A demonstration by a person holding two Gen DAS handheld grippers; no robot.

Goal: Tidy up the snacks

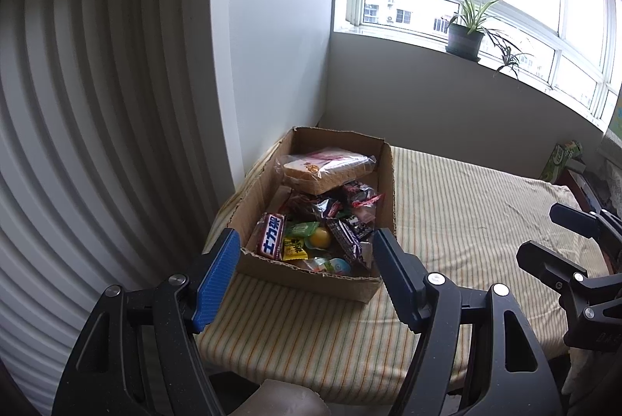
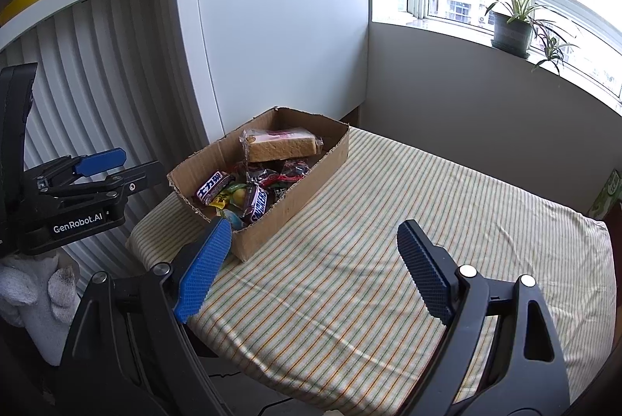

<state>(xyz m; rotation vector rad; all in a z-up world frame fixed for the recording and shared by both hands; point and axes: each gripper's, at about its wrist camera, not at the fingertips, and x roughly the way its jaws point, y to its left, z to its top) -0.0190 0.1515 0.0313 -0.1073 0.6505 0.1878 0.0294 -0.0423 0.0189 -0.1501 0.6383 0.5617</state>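
An open cardboard box (image 1: 256, 194) (image 2: 311, 175) stands at the far left of a striped cloth-covered table (image 1: 466, 206) (image 2: 427, 221). It holds a bagged slice of bread (image 1: 326, 169) (image 2: 282, 144) at the back and several wrapped snacks in front, among them a Snickers bar (image 1: 272, 236) (image 2: 212, 187) and a yellow candy (image 1: 319, 237). My left gripper (image 1: 307, 252) is open and empty, just short of the box's near wall. My right gripper (image 2: 311, 241) is open and empty, to the right of the box over the cloth; it also shows in the left wrist view (image 1: 544, 233).
A white ribbed cabinet (image 1: 97, 105) and white panel (image 2: 280, 39) stand left of and behind the box. A potted plant (image 1: 466, 35) (image 2: 511, 27) sits on the window sill. A green carton (image 1: 559, 159) stands at the table's far right.
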